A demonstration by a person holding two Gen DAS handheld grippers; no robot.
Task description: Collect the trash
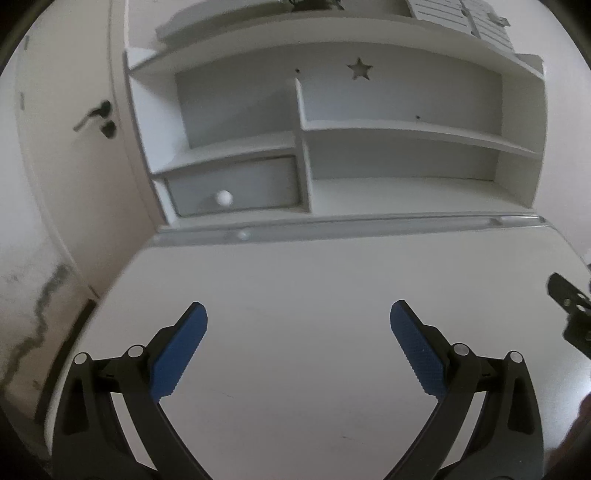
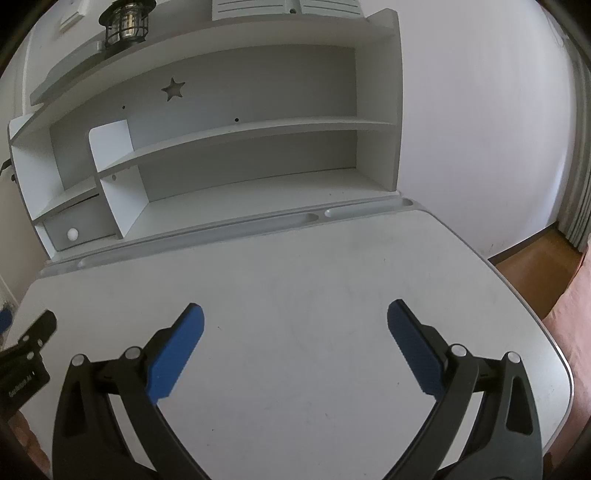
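Observation:
No trash shows in either view. My left gripper is open and empty above the white desk top. My right gripper is open and empty above the same desk top. Part of the right gripper's body shows at the right edge of the left wrist view. Part of the left gripper's body shows at the left edge of the right wrist view.
A white shelf unit with a star cut-out stands at the desk's back, with a small drawer with a round knob at its lower left. A lantern stands on top. A door is left; wooden floor is right.

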